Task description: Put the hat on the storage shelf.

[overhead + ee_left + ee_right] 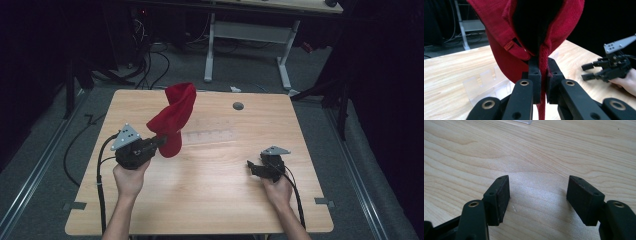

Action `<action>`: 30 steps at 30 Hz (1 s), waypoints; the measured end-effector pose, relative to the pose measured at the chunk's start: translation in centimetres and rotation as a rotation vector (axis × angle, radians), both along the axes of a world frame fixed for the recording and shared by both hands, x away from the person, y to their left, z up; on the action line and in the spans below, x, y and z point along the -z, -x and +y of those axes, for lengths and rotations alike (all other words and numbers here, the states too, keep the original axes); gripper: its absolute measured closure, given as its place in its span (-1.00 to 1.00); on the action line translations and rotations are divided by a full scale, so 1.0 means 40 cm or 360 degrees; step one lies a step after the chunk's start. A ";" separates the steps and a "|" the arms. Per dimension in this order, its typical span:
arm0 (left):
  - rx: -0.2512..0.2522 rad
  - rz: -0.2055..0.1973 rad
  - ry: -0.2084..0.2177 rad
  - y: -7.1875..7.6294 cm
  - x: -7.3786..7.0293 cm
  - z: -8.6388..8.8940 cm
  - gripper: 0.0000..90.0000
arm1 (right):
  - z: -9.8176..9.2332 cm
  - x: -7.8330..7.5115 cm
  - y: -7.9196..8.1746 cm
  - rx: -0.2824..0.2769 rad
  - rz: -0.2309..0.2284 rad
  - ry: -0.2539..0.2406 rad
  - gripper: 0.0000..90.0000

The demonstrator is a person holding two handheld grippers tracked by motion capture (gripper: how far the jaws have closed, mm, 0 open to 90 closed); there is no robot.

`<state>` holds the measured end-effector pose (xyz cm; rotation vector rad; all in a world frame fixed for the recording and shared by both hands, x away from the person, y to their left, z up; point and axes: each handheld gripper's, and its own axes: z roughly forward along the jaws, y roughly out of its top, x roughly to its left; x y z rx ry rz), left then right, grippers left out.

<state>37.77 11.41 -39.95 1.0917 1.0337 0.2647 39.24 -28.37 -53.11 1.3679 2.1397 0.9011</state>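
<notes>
A red knit hat (174, 120) hangs lifted above a light wooden table (210, 185), pinched by its edge in the left gripper (159, 141), which a person's left hand (129, 179) holds near the table's left side. In the left gripper view, the hat (499, 32) fills the upper frame, its dark inside open toward the camera and a small tag sewn on its folded brim, while the two black jaws press together on a strip of the red fabric. A clear plastic rack (207, 136) lies flat on the table just behind the hat, its slots visible in the left gripper view (486, 83). Well apart to the right, the right gripper (256, 167) sits low over the bare wood in the person's right hand (278, 192), its jaws spread wide with nothing between them. Beyond the table stand a white-legged desk (250, 35) and loose cables (150, 65) on grey floor.
</notes>
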 end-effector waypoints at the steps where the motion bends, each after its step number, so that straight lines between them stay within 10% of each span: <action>1: -0.0007 0.0001 0.0002 -0.006 -0.001 0.002 0.89 | 0.000 0.000 0.000 0.0000 0.0000 -0.0001 -0.21; 30: -0.0253 -0.0044 -0.0066 -0.124 0.016 0.031 0.89 | 0.001 0.000 0.001 -0.0002 0.0000 -0.0001 -0.22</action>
